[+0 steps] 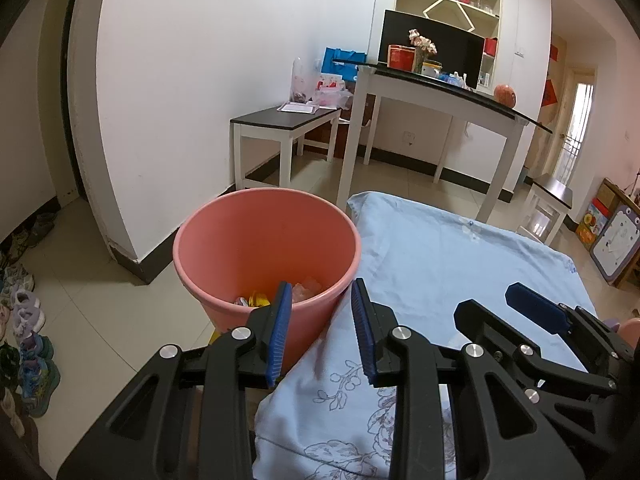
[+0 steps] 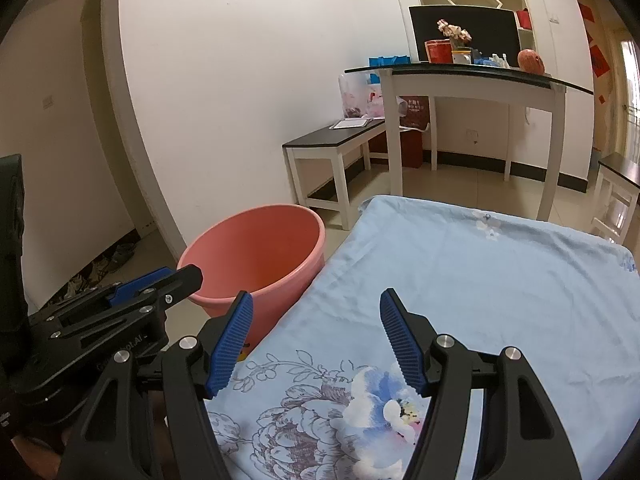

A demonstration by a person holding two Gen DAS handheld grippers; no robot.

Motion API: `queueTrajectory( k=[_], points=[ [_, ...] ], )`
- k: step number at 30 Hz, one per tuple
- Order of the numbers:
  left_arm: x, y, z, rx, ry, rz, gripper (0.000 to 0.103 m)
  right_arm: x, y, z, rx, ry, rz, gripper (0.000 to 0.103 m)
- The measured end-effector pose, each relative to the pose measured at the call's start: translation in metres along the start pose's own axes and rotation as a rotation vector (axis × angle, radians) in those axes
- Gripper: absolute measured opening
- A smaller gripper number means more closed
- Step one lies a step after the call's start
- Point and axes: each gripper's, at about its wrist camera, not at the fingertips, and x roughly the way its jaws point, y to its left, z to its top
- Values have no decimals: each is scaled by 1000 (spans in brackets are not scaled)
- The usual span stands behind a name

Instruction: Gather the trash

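**Trash in the bin, cloth bare**

Beside the cloth-covered desk [image 2: 500, 280], a pink bin [image 1: 266, 240] is seen standing on the tiled floor [image 1: 100, 320], its wall just beside the hanging edge of the blue floral cloth. At the bottom of the bin, a few scraps of trash [image 1: 280, 295] are visible in the left wrist view: something yellow, something pale pink and a whitish bit, partly hidden by a finger of the left tool. What they are cannot be told. In the right wrist view the bin's floor is hidden by its near wall.

No trash is seen on the cloth in either view; only the printed flowers are shown. The collection is therefore judged to be largely done, or at least no further piece is in sight on this surface. Whether more lies outside the frames cannot be told.

The left tool [image 1: 322, 328] is held low at the near corner of the desk, pointed toward the bin, with one finger over the bin's rim and the other over the cloth edge. Its jaws are parted by a narrow gap and nothing is gripped between them. The right tool [image 2: 316, 340] is held over the cloth, to the right of the left one and close beside it, pointed across the desk. Its jaws are spread wide and nothing is held.

Farther off, a white table [image 2: 472, 80] with clutter and a low bench [image 2: 332, 140] are seen against the wall.
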Motion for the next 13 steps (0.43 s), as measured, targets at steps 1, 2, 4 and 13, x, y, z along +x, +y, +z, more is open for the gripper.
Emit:
queueTrajectory(
  k=[1,2,4,13],
  points=[
    [0,-1,0,3,-4,1,31,0,-1,0,1,1,0,65],
    [0,-1,-1,5,-6,1,31,1,-1,-1,3,2,-1,65],
    [1,-2,-1,9,1,2,31,1,-3,-1,5,3,-2,65],
    [8,-13,-1,38,28,-14,31,1,-13,-3,23,6,-16,65]
  ],
)
